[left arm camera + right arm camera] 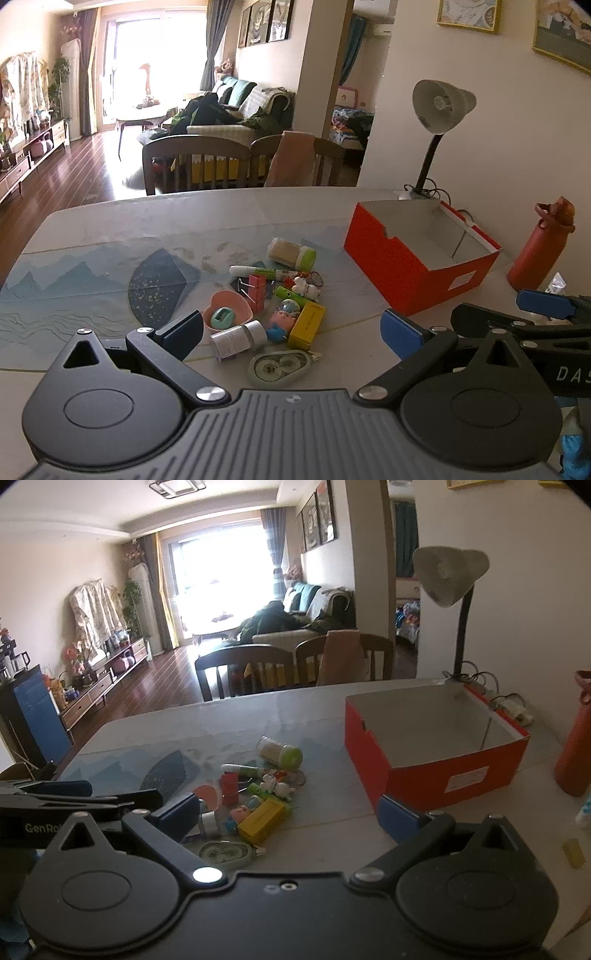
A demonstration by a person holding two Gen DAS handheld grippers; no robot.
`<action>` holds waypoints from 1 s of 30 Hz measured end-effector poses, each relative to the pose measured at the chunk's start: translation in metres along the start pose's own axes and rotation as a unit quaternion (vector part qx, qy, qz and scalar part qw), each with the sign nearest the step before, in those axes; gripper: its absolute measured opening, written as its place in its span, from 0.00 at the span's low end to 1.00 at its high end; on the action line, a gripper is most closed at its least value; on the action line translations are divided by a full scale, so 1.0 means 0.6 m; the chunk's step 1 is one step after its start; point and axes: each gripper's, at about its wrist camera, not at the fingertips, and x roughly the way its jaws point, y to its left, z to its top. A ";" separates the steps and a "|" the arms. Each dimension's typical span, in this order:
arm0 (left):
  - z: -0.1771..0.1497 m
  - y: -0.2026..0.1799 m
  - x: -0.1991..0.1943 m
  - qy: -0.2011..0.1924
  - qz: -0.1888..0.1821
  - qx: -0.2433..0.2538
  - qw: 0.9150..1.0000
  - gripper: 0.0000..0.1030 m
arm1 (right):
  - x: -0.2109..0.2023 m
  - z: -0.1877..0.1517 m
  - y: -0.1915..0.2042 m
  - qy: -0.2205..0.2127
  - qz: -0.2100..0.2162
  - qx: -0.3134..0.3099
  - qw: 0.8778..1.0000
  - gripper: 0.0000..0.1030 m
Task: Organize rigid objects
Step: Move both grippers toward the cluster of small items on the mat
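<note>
- The red box [436, 775] is empty; all small things, such as the yellow box [306, 326], lie on the desk [110, 229].
- Left gripper [291, 332] and right gripper [288, 816] are both spread wide, holding nothing.

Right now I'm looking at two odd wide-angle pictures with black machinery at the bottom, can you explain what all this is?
Each picture comes from a camera mounted on a hand-held two-finger tool, looking forward along its blue-padded fingers. One view is from the left tool, the other from the right tool; each also glimpses the other at its edge. Both stand wide open and hold nothing. On the table lies a pile of small things: a yellow box, a pink heart-shaped dish, a tape dispenser, a green-capped jar. Beside it sits an empty red box, then a red bottle and a desk lamp.
</note>
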 end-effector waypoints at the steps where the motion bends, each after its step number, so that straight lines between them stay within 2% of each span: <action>1: 0.001 0.002 0.007 0.003 0.002 -0.002 1.000 0.99 | 0.009 0.002 -0.001 0.003 0.005 -0.003 1.000 0.99; 8: 0.009 0.020 0.067 0.023 0.004 -0.022 1.000 1.00 | 0.072 0.019 -0.022 0.027 0.047 -0.011 0.998 0.97; 12: 0.000 0.029 0.106 0.032 0.022 -0.014 0.999 0.99 | 0.124 0.020 -0.034 0.067 0.074 -0.007 0.995 0.92; 18: -0.032 0.037 0.163 0.041 0.043 0.017 0.998 0.99 | 0.192 0.012 -0.032 0.101 0.083 -0.030 0.991 0.91; 23: -0.053 0.053 0.209 0.077 0.041 -0.008 0.996 0.99 | 0.247 0.006 -0.028 0.131 0.084 -0.038 0.987 0.90; 30: -0.091 0.041 0.251 0.117 0.032 -0.008 0.993 0.99 | 0.305 -0.011 -0.015 0.160 0.083 -0.058 0.982 0.89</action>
